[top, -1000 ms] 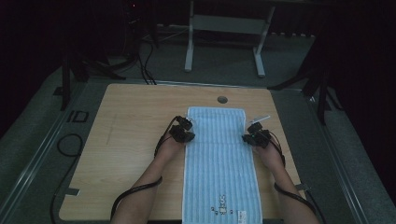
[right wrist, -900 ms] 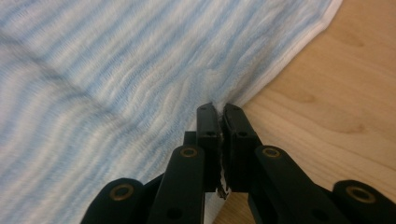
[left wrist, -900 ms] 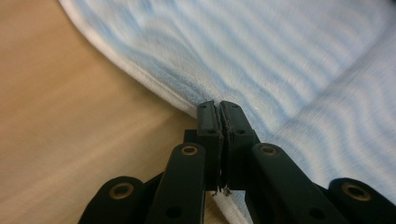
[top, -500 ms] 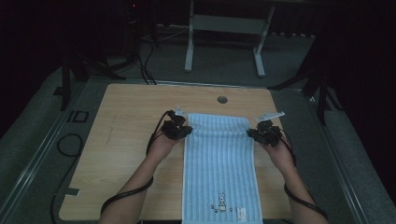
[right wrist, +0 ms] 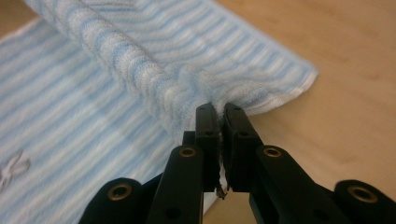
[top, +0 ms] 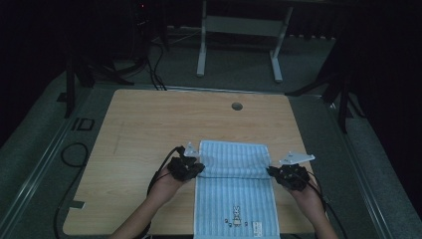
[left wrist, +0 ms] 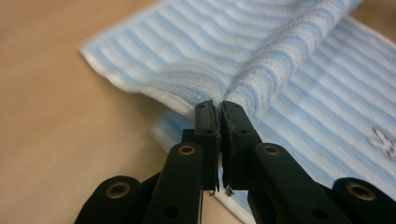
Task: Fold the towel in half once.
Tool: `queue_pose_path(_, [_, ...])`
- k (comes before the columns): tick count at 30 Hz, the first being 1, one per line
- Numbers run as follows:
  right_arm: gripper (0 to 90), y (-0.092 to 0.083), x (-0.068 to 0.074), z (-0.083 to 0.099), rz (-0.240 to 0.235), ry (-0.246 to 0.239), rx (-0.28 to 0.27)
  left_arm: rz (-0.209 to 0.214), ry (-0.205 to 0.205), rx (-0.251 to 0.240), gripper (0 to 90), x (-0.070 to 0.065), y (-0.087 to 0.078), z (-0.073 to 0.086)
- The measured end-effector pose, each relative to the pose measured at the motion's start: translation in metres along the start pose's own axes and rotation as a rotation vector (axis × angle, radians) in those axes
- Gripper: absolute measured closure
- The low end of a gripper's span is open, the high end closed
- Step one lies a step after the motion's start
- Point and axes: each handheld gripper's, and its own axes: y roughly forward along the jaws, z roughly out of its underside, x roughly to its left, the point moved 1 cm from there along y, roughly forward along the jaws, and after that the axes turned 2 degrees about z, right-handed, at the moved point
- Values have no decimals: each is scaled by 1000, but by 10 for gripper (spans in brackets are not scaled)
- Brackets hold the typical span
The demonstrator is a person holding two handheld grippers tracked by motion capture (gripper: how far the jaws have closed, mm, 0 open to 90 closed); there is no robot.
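Note:
A light blue striped towel (top: 234,194) lies on the wooden table (top: 149,124), its near end hanging toward the front edge with a small bunny print. Its far end is lifted and doubled back over the rest. My left gripper (top: 196,168) pinches the towel's left corner, and my right gripper (top: 272,172) pinches the right corner. In the left gripper view the jaws are shut on a bunched fold of towel (left wrist: 261,79). The right gripper view shows the same: jaws shut on the towel's (right wrist: 154,88) gathered edge, raised above the layer beneath.
A round cable hole (top: 237,106) sits in the table's far middle. Cables trail off the left side onto the dark floor (top: 74,154). A metal stand (top: 239,30) is beyond the table. Bare wood lies to the towel's left and far side.
Both grippers have pulled the towel's far end up and toward the person, so the towel now folds over itself and reaches less far across the table.

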Motion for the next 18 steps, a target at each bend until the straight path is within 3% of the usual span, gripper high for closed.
queue_pose_path(3, [828, 0, 6, 13, -17, 23, 12, 23, -10, 30, 841, -6, 5, 14])
queue_pose_path(6, [698, -4, 10, 22, -32, 50, 23, 22, 7, 49, 759, -10, 2, 23])
queue_pose_path(8, [644, -9, 9, 24, -28, 70, 4, 13, 13, 41, 637, -11, -1, 23])
queue_pose_path(9, [603, -22, 5, 23, -16, 99, -31, -6, 3, 3, 598, -8, -11, 22])
queue_pose_path(11, [592, -29, 2, 19, -21, 113, -57, -13, -13, -23, 597, -6, -17, 20])
queue_pose_path(14, [619, -31, 5, 13, -10, 93, -67, 28, 6, -68, 597, -9, -17, 15])
queue_pose_path(16, [618, -26, 10, 10, -14, 67, -60, 33, 42, -48, 597, -15, -10, 12])
queue_pose_path(18, [619, -15, 15, 9, -24, 55, -41, 56, 51, -23, 598, -19, -1, 9])
